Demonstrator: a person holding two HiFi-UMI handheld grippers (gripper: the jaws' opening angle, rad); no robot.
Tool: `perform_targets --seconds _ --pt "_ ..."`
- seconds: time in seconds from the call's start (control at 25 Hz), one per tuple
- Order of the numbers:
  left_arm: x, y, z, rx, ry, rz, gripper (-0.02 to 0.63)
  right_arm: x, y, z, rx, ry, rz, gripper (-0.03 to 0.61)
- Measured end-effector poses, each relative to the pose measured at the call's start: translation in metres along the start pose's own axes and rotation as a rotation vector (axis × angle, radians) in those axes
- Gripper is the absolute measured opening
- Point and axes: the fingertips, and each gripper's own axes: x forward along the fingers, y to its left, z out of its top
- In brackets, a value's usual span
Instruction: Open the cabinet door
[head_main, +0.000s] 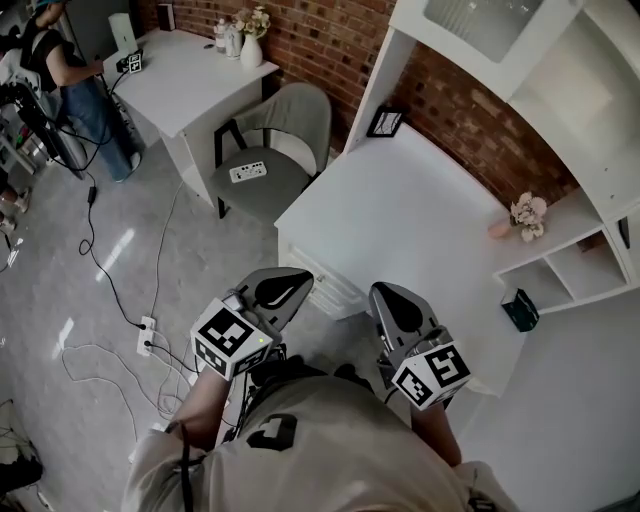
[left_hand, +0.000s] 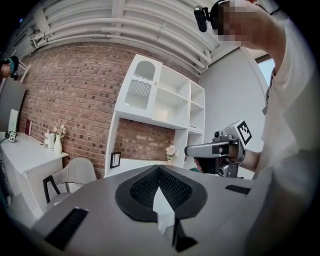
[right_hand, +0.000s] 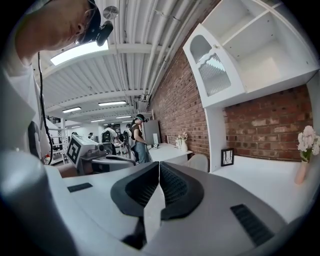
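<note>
The white cabinet unit stands against a brick wall, with a desk top (head_main: 400, 210) and open shelves above it. Its upper cabinet door (head_main: 480, 25) has a ribbed glass pane and looks closed; the same door (left_hand: 142, 87) shows in the left gripper view, and in the right gripper view the door (right_hand: 212, 67) is at the upper right. My left gripper (head_main: 298, 282) hovers in front of the desk's near corner, jaws together and empty. My right gripper (head_main: 388, 294) is beside it, also shut on nothing. The left gripper (left_hand: 159, 168) and right gripper (right_hand: 159, 164) each show closed pads, well short of the door.
A small picture frame (head_main: 385, 122) and a pink flower vase (head_main: 525, 215) stand on the desk top. A grey chair (head_main: 275, 150) and a second white desk (head_main: 190, 70) are to the left. Cables and a power strip (head_main: 147, 335) lie on the floor. A person (head_main: 70, 80) stands at the far left.
</note>
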Motion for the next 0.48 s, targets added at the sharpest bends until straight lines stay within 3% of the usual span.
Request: perform_targets --seconds 0.48 --pt "0.042 -0.001 0.008 -0.011 0.036 0.021 0.017 0.008 -0.065 0.014 0.083 -0.015 -0.001 0.026"
